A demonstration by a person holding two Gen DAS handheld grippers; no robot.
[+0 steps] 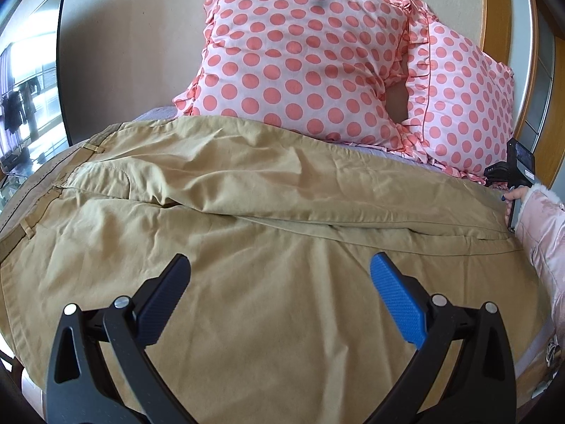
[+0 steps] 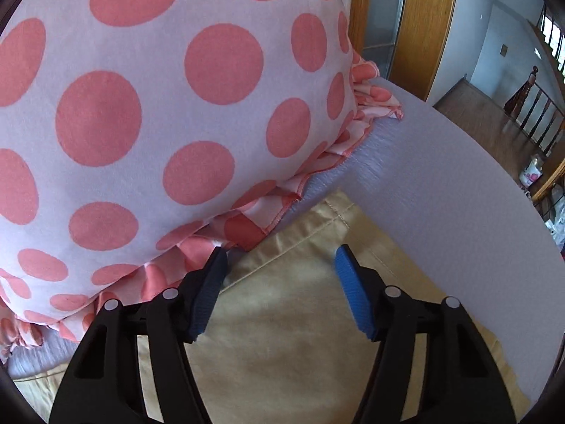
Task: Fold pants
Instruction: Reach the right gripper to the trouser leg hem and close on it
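Bedding fills both views: two dotted pillows (image 1: 303,53) are leaning at the far side, and the pants (image 1: 247,194) are lying flat, long axis running left to right, waistband at the left. We are holding our left gripper (image 1: 279,265) wide and empty over the near leg. From the right wrist, our right gripper (image 2: 279,252) is hovering wide over the hem corner (image 2: 335,208), beside a pillow (image 2: 141,106); this hand is nearer the cuffs.

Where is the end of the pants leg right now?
In the right wrist view, the pants leg hem lies flat on the lilac bedsheet, just ahead of the open right gripper and beside the polka-dot pillow.
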